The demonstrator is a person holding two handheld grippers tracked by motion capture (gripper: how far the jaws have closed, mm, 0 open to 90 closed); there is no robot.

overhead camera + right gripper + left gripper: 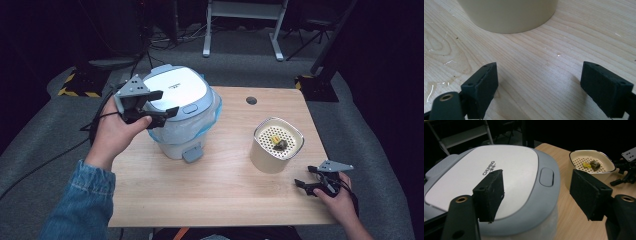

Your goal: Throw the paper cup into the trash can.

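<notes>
2 grippers (161,106) (303,176) agape — 1 cooker (182,112), 1 canister (276,145).

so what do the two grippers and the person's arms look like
Both the left gripper and the right gripper are black, each with two blocky, flat-faced jaws and a grey three-cornered plate on top. Brass-coloured inserts sit in the jaw arms. A black cable trails from the left one. The left arm wears a blue denim sleeve.
</notes>
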